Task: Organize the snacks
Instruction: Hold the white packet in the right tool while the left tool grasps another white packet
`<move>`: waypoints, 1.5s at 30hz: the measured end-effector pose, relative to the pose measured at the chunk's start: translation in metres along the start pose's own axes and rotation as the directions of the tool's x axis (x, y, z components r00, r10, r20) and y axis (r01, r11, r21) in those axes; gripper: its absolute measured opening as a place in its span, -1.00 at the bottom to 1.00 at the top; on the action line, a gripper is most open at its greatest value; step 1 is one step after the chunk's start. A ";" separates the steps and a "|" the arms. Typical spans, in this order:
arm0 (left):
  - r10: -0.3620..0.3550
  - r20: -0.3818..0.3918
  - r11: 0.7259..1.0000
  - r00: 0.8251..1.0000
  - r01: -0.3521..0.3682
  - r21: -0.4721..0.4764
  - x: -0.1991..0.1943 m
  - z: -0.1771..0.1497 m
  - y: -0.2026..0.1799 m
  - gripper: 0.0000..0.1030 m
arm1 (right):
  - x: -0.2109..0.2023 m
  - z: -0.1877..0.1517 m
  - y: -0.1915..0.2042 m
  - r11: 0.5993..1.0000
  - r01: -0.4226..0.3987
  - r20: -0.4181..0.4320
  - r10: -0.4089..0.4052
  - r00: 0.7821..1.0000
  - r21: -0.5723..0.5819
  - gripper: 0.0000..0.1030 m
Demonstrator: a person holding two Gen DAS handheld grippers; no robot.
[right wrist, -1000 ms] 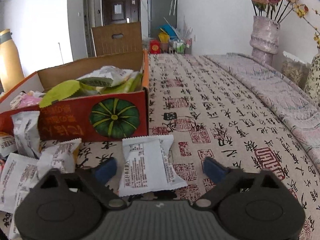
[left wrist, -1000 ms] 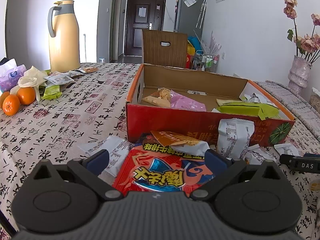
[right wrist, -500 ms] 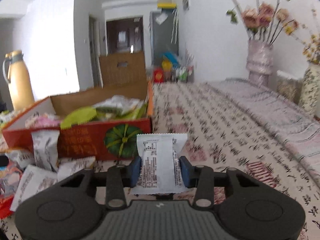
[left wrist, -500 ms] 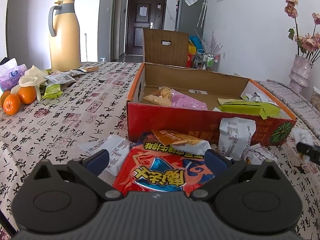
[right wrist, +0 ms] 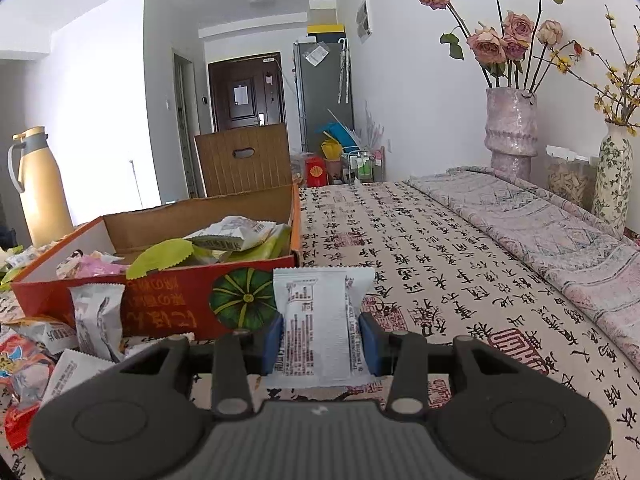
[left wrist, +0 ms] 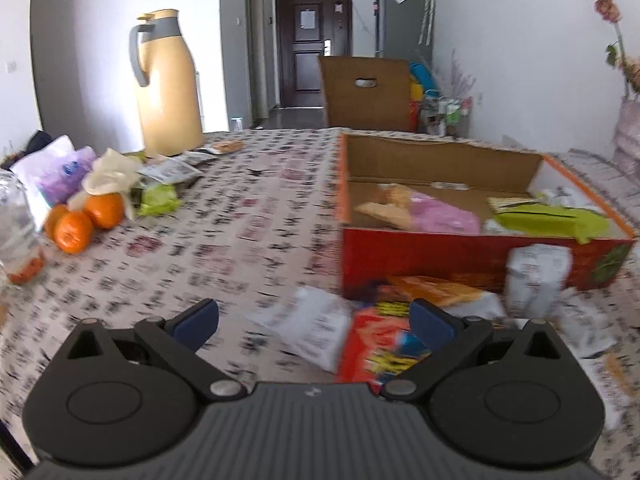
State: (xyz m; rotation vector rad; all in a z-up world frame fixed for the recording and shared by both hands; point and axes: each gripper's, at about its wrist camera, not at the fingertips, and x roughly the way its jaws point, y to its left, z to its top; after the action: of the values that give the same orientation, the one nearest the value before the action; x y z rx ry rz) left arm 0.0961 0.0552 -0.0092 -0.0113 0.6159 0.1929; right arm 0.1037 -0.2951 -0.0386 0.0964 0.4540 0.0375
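Note:
My right gripper (right wrist: 320,338) is shut on a white snack packet (right wrist: 320,312), held upright above the table, right of the red cardboard box (right wrist: 168,304). That box (left wrist: 460,258) holds pink, green and white packets. My left gripper (left wrist: 314,322) stands open over the tablecloth with nothing between its fingers. A red snack bag (left wrist: 380,350) and a white packet (left wrist: 316,326) lie on the cloth in front of it. More white packets (right wrist: 98,320) lean against the box front.
A yellow thermos jug (left wrist: 168,84), oranges (left wrist: 86,220), tissue packs and loose packets sit at the left of the table. Two flower vases (right wrist: 512,128) and a jar stand at the right. A brown chair back (left wrist: 366,96) rises behind the table.
The right gripper closed on the white packet and lifted it off the cloth. The left gripper swung left, so the red bag now lies to its right.

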 end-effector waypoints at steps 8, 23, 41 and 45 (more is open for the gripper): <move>0.084 -0.083 0.993 0.993 -0.076 0.086 0.039 0.008 0.017 1.00 | 0.000 -0.001 -0.001 1.000 -0.003 0.002 0.003 1.000 0.003 -0.21; -0.007 -0.098 0.996 0.995 0.015 0.084 0.040 0.003 0.012 1.00 | 0.002 -0.001 0.000 1.000 -0.003 -0.005 0.003 1.000 0.003 -0.21; -0.015 -0.140 0.993 0.990 0.031 0.114 0.061 -0.003 0.000 0.91 | 0.002 -0.001 0.000 1.000 -0.003 -0.005 0.003 1.000 0.004 -0.21; -0.050 -0.134 0.991 0.990 0.066 0.119 0.057 -0.003 -0.001 0.58 | 0.002 -0.001 0.000 1.000 -0.003 -0.006 0.003 1.000 0.004 -0.21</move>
State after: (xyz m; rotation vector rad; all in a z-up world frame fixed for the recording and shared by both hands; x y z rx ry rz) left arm 0.1404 0.0637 -0.0442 0.0780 0.7569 0.0977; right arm 0.1051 -0.2949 -0.0401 0.1007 0.4598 0.0396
